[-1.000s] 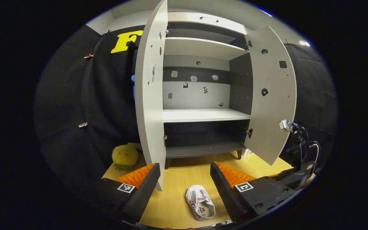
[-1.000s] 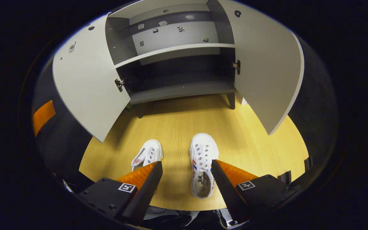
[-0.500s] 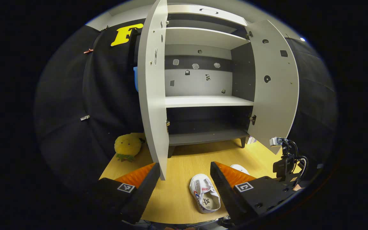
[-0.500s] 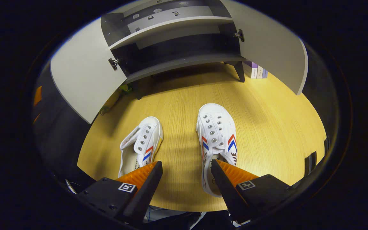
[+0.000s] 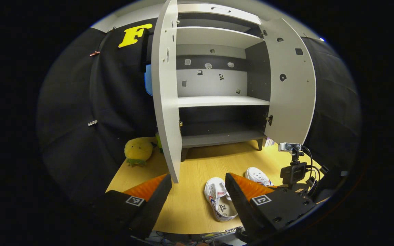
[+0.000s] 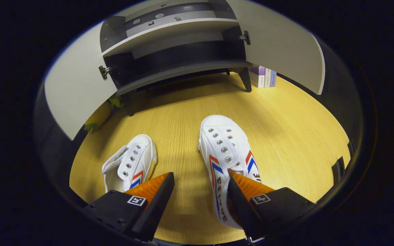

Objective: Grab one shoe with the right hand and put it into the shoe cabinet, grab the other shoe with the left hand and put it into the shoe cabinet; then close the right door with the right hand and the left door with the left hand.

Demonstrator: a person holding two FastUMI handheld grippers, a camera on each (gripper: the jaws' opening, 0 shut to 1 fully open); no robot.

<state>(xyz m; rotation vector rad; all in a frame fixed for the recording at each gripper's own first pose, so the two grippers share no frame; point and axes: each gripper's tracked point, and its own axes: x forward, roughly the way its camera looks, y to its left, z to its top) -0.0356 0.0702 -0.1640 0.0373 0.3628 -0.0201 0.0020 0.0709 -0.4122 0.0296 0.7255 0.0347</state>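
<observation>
The right tongs (image 6: pixel 200 191) are spread low over the right shoe (image 6: pixel 226 160) at lower centre, one finger inside its opening, seemingly to pinch the side wall. The left tongs (image 5: pixel 198 193), spread too, wait above the other shoe (image 5: pixel 219 203). The shoe cabinet (image 5: pixel 217 102) stands open at frame top, ready for both.

From farther back, our left gripper view faces the shoe cabinet (image 5: pixel 217 85); our right gripper view looks down close; both share the shoes (image 6: pixel 226 160).
</observation>
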